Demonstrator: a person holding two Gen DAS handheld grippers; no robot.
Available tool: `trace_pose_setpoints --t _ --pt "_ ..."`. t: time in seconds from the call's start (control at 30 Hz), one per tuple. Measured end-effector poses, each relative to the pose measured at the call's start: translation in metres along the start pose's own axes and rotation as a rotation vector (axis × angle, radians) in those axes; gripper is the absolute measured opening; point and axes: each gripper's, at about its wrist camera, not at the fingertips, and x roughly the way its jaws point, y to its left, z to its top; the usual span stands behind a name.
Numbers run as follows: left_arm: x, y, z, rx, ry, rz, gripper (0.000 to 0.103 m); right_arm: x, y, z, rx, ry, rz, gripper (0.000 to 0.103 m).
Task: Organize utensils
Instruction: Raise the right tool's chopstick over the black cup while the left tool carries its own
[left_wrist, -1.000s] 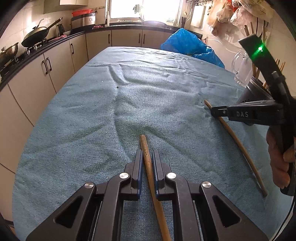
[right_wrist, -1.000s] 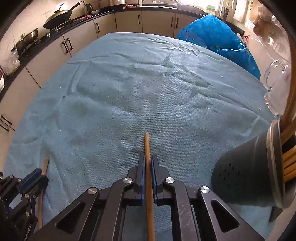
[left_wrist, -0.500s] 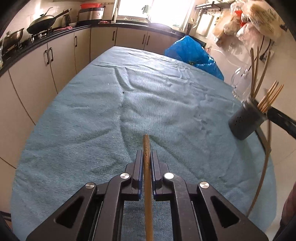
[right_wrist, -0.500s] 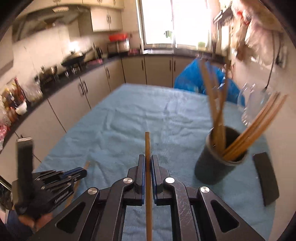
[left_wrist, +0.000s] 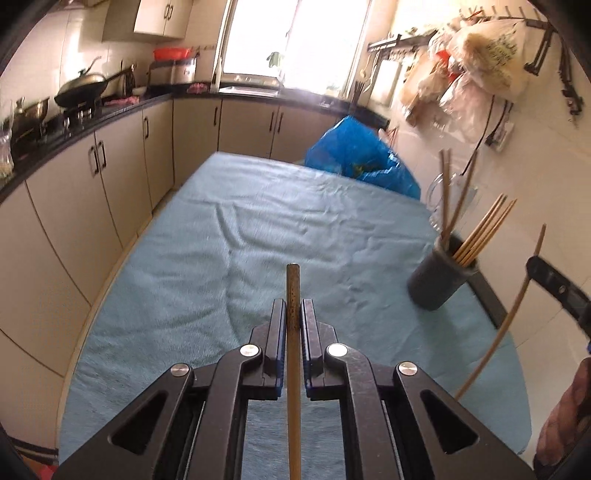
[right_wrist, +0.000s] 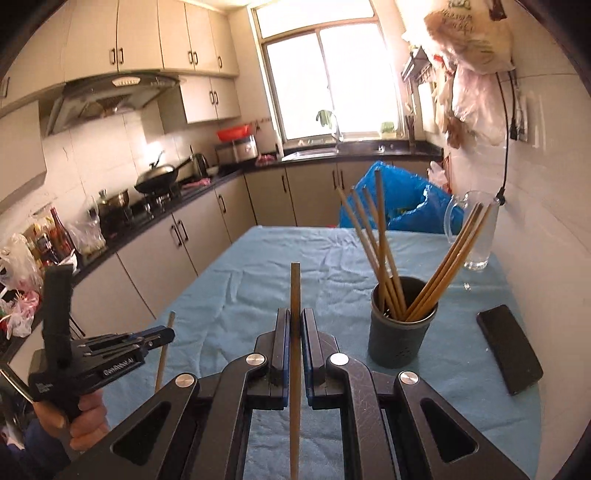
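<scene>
Both hand-held grippers have lifted off the bench (left_wrist: 258, 229); our left hand-held gripper (left_wrist: 294, 314) and right hand-held gripper (right_wrist: 294, 325) each pinch one chopstick (right_wrist: 295, 291). Ahead-right of ours, the crowded holder (right_wrist: 402, 325) could deflect an off-angle tip.

Both handheld grippers are built of matte black plastic. On the left gripper (left_wrist: 294, 314) and the right gripper (right_wrist: 294, 325), two angular fingers with triangular cut-outs are seen, each fitted with two round silver screws. Blue pads (left_wrist: 281, 354) are mounted on the inner faces of the fingers. From the side, a pistol-type handle, a tall black upright block and white lettering, too small to be read, are observed. A dark sleeve (right_wrist: 40, 448) is worn.
</scene>
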Motion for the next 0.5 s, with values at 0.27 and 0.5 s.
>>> trace_pose_setpoints --t 0.27,0.5 --pt "-0.032 -0.025 0.011 0.043 -0.067 -0.013 0.007 -0.024 -0.005 -0.003 0.025 -0.047 0.003 0.007" --pt "-0.047 -0.043 0.012 0.072 -0.100 -0.009 0.007 -0.039 -0.016 -0.006 0.046 -0.066 0.004 0.007"
